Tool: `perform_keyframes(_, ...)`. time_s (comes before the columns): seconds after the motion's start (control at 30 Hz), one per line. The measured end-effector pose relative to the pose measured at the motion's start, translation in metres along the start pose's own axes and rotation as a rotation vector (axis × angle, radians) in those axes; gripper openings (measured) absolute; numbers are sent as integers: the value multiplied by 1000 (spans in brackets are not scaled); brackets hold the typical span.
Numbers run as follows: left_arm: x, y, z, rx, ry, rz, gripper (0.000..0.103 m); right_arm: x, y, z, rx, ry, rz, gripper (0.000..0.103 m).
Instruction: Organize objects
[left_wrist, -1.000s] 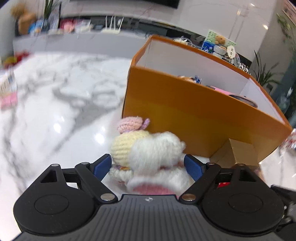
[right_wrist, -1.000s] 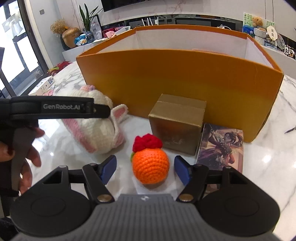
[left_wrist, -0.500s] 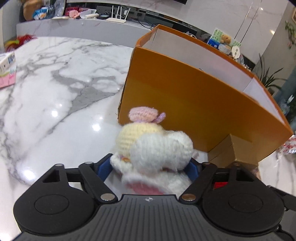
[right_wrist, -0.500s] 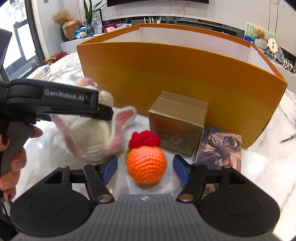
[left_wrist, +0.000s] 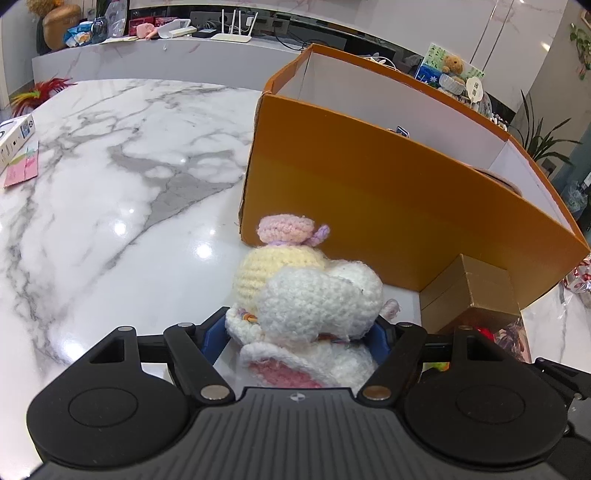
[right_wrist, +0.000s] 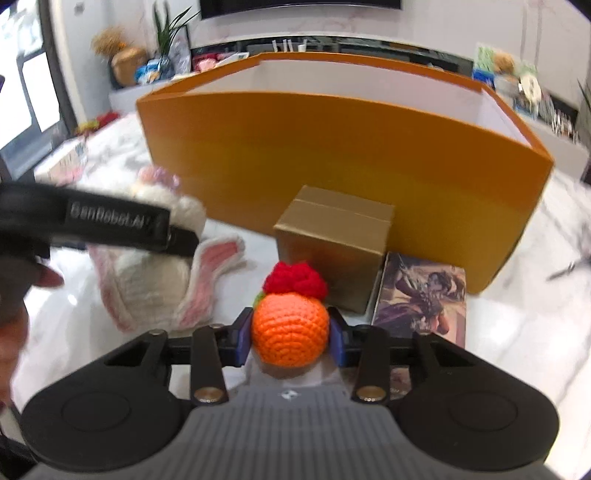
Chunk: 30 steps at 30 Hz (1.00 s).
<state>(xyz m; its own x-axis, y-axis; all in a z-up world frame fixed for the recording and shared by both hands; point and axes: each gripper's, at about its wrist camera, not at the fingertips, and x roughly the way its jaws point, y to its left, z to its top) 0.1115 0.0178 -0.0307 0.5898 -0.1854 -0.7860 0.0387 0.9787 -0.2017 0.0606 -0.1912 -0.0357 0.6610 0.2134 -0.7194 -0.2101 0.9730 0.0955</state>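
In the left wrist view, the left gripper (left_wrist: 295, 334) is pressing its jaws in on the crocheted bunny (left_wrist: 314, 306), low in the centre of the frame; the blue pads are sinking into the white yarn on either side, so the toy is clamped. It is looking soft and very light, likely to squash rather than slip, and the full body is giving a better hold than the floppy pink-lined ears. Whether its underside is touching the desk (left_wrist: 110, 184) is hard to tell.

In the right wrist view, the right gripper (right_wrist: 290, 338) is closing its jaws on the crocheted orange (right_wrist: 290, 332) with the red tuft, low centre. This too is appearing light and springy, and the grip across its widest part is suiting it; the yarn should be resisting sliding.

Just beyond the orange, the gold box (right_wrist: 332, 247) is sitting close against the orange storage box (right_wrist: 332, 147), which is filling the upper half of the frame. A picture card (right_wrist: 424, 299) is lying flat to the right of the gold box. The storage box is looking like the likely destination, with its tall wall calling for a clear lift.
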Motion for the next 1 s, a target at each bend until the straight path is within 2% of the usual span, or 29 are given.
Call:
perform_keyframes(0.37, -7, -7, 0, 76, 11, 61, 84, -5, 3, -5, -4, 14, -26, 43)
perform_keyframes(1.0, -15, -13, -3, 122, 7, 76, 84, -10, 0, -2, 27, 29, -36, 43)
